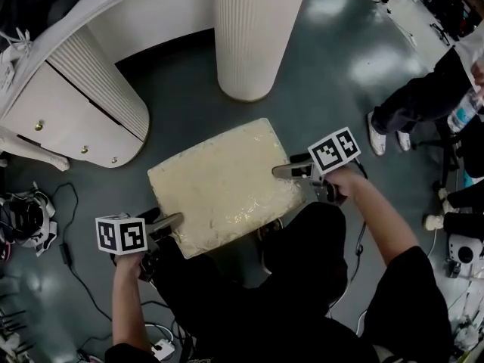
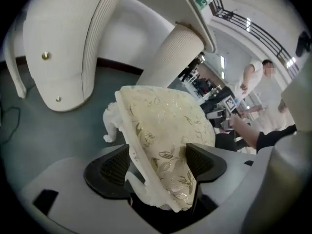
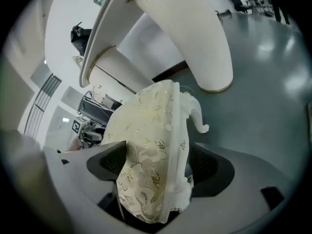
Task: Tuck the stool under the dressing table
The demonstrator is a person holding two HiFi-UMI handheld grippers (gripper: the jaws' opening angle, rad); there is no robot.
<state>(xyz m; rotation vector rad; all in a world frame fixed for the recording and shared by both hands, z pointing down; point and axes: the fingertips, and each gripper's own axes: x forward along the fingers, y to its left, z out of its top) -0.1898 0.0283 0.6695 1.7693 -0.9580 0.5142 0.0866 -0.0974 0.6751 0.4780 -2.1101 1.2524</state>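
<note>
The stool stood on the floor before the dressing table. Its seat ends were straddled by the left tongs and right tongs, spread wide and unclamped, presumably for an even push.

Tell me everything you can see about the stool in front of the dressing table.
The stool has a rectangular padded seat in cream fabric with a gold leaf pattern, on a white frame with curled carved legs. It stands upright on the grey floor, outside the dressing table, not yet tucked under. The left claw and right claw each straddle an opposite seat edge, jaws open.
</note>
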